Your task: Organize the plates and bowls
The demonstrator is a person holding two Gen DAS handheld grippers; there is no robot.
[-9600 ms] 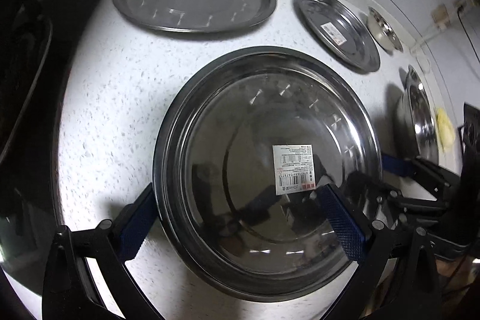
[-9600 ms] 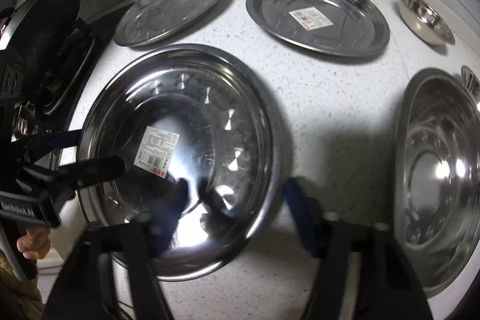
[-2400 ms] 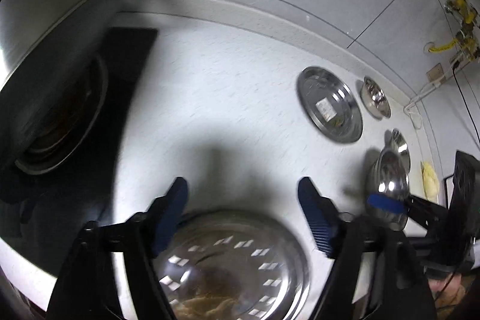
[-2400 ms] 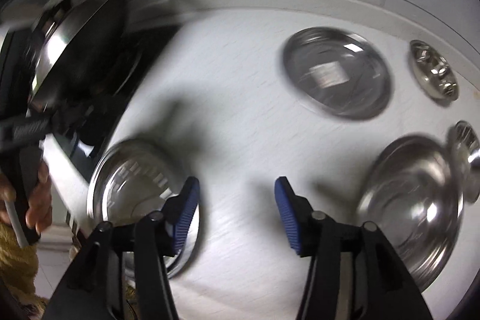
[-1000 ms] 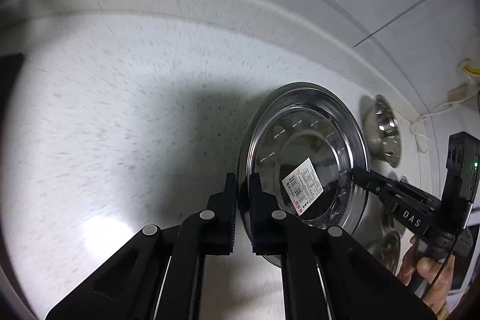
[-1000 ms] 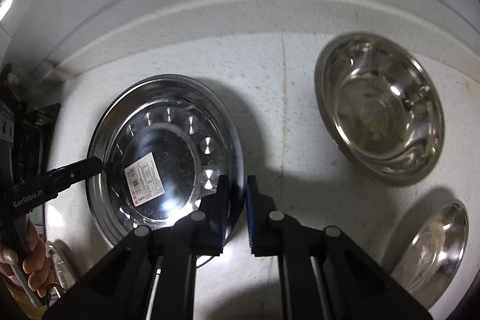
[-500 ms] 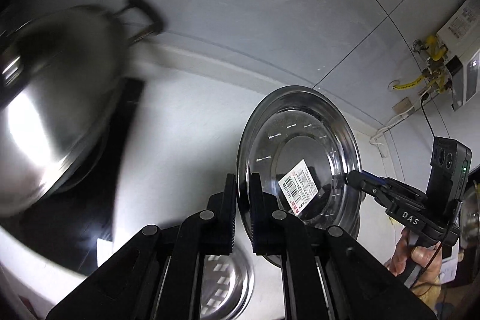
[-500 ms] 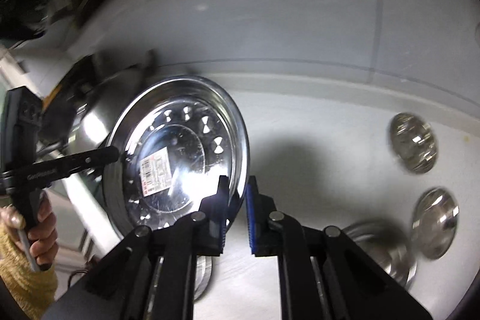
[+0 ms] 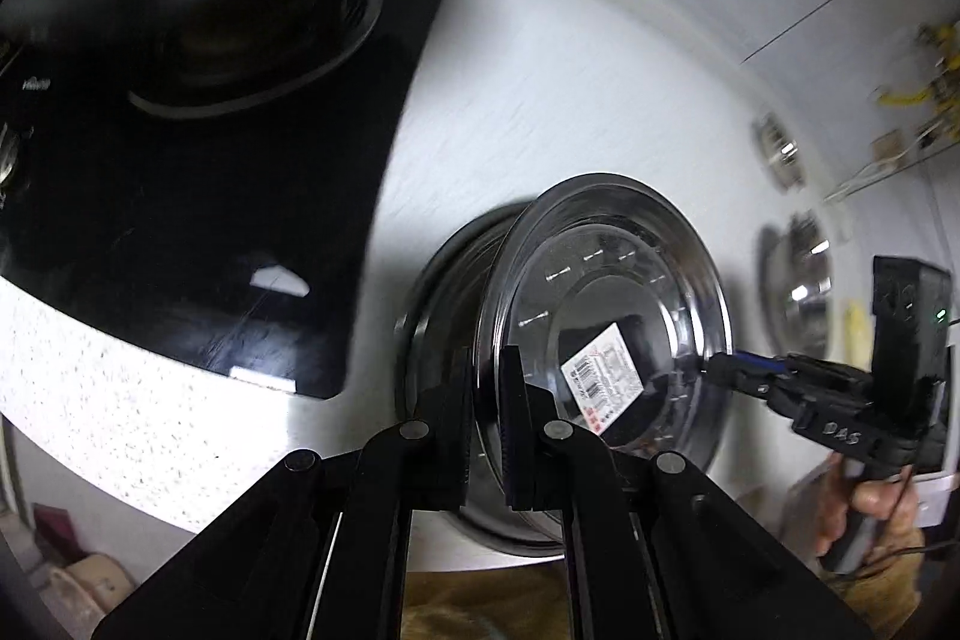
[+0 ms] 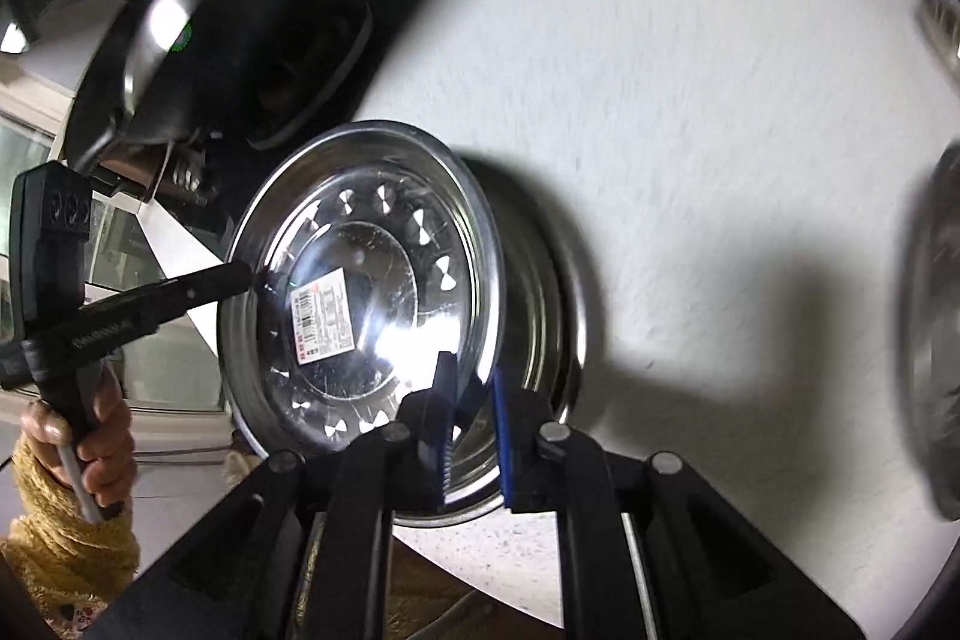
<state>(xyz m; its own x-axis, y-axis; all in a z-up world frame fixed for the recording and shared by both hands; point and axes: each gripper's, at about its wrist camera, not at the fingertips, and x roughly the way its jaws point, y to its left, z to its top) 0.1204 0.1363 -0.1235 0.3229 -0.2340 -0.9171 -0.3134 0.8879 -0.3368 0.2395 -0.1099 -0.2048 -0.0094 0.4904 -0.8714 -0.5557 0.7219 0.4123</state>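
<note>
Both grippers hold one steel plate (image 9: pixel 606 280) with a barcode label, by opposite rims. My left gripper (image 9: pixel 487 400) is shut on its left rim. My right gripper (image 10: pixel 474 424) is shut on its right rim; the plate shows there too (image 10: pixel 360 304). The plate is tilted just above a stack of steel plates (image 9: pixel 438 292) lying on the white counter near its front edge. The stack also shows in the right wrist view (image 10: pixel 540 316). In the left wrist view the right gripper (image 9: pixel 714 367) reaches in from the right.
A black cooktop (image 9: pixel 198 232) with a pan lies left of the stack. Steel bowls (image 9: pixel 792 274) and a small bowl (image 9: pixel 777 151) stand at the right on the speckled counter (image 10: pixel 690 100). A large bowl (image 10: pixel 936 340) is at the right edge.
The plate, held high in front of the wall half a second ago, has come down and left, and now hangs just over the stack by the cooktop.
</note>
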